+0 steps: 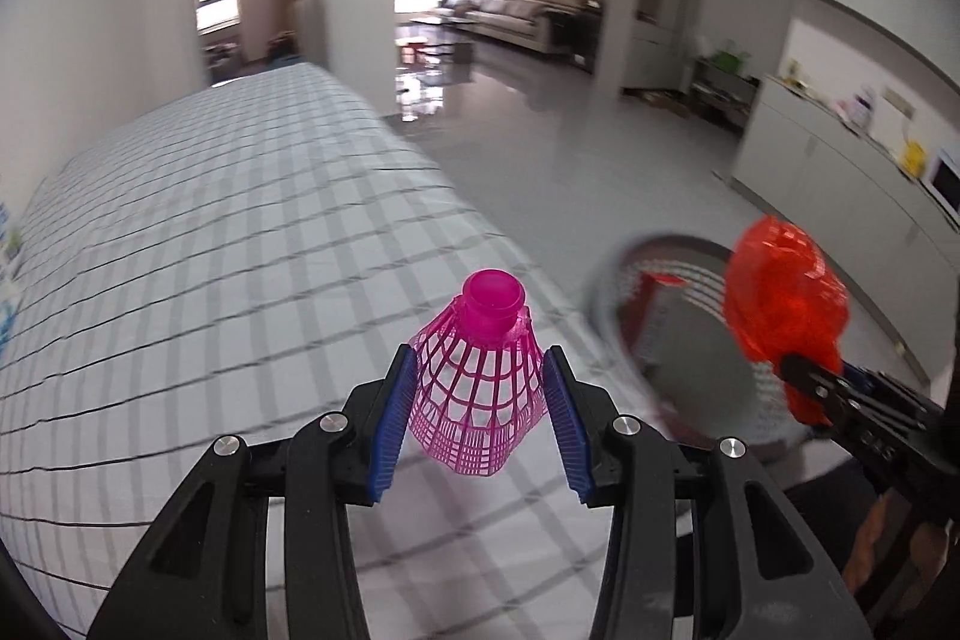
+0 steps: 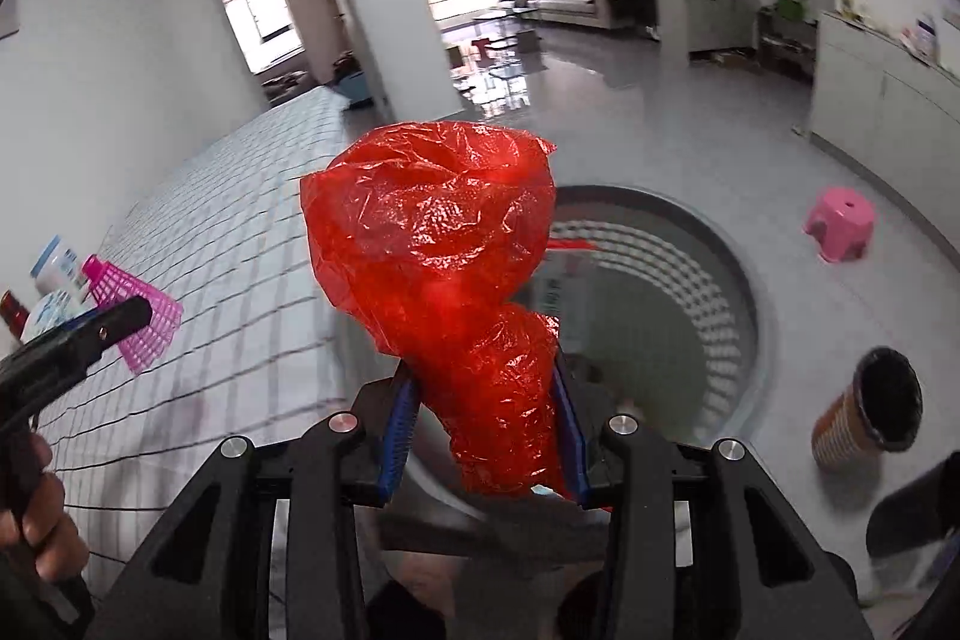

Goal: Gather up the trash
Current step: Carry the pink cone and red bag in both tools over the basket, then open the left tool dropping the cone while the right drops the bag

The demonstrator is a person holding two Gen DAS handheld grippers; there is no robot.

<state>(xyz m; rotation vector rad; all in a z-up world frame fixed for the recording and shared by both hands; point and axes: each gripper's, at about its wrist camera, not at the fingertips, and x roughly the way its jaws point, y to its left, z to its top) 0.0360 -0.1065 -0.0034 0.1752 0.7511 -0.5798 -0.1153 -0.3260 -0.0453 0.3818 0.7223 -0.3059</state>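
Observation:
My left gripper (image 1: 480, 376) is shut on a pink plastic shuttlecock (image 1: 477, 376), held by its mesh skirt above the checked tablecloth (image 1: 210, 250). My right gripper (image 2: 483, 391) is shut on a crumpled red plastic bag (image 2: 432, 244) and holds it over the grey perforated trash basket (image 2: 678, 280) on the floor. In the left wrist view the red bag (image 1: 780, 292) and right gripper (image 1: 798, 370) hang over the basket (image 1: 672, 304) at the right. In the right wrist view the shuttlecock (image 2: 138, 310) and left gripper (image 2: 120, 319) show at the left.
A long table with the checked cloth runs along the left wall. Bottles (image 2: 54, 280) stand on its near left. On the floor are a pink stool (image 2: 840, 223) and a tipped brown cup with a dark liner (image 2: 870, 412). White cabinets (image 1: 840, 172) line the right.

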